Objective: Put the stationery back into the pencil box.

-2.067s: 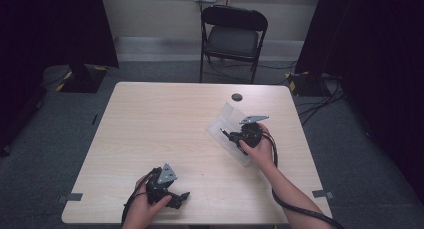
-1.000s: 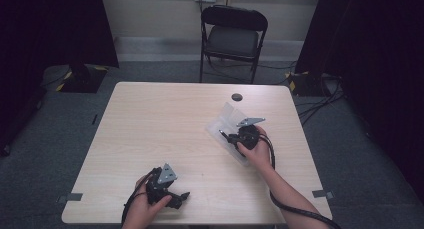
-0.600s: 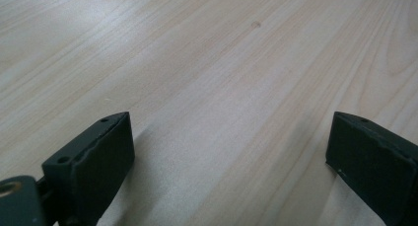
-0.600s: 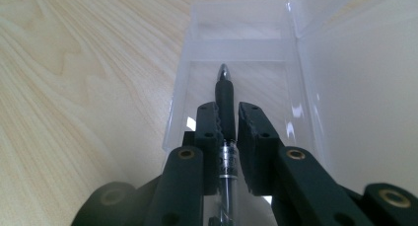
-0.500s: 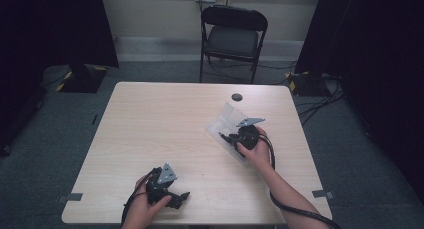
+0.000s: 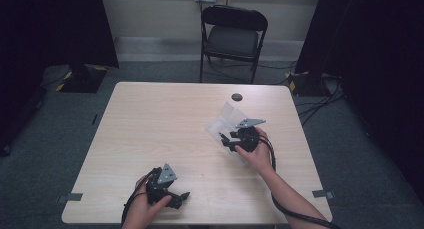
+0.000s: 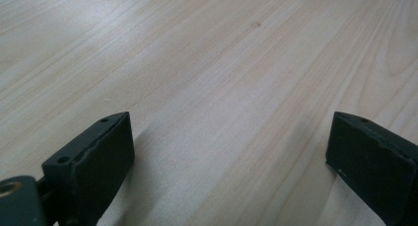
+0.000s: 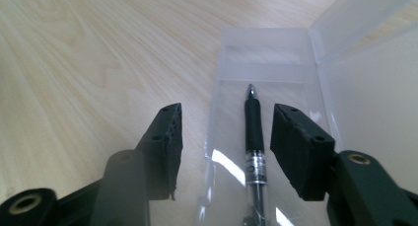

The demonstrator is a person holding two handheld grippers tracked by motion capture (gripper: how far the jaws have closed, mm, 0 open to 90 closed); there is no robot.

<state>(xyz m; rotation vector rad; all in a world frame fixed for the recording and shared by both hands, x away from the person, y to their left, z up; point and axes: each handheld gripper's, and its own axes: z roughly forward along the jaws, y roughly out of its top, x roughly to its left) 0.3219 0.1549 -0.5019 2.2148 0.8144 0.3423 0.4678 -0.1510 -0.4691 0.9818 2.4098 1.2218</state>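
The right gripper (image 8: pixel 224 137) is hovering with its jaws spread either side of a black pen (image 8: pixel 255 137), which is lying in an open clear plastic case (image 8: pixel 268 56) on the table (image 6: pixel 165 124), probably lining up a pinch. The left gripper (image 7: pixel 229 152) is resting near the table's front edge with its jaws wide apart and holding nothing, seemingly kept out of the way.

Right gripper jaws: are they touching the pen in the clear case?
Apart. The right gripper view shows the pen lying between the open jaws of the right gripper, with clear case visible on both sides.

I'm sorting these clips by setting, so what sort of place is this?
Probably a recording studio or lab set up for filming, not a home: black curtains flank a lone wooden table, cables trail over grey carpet, and a folding chair stands by the wall.
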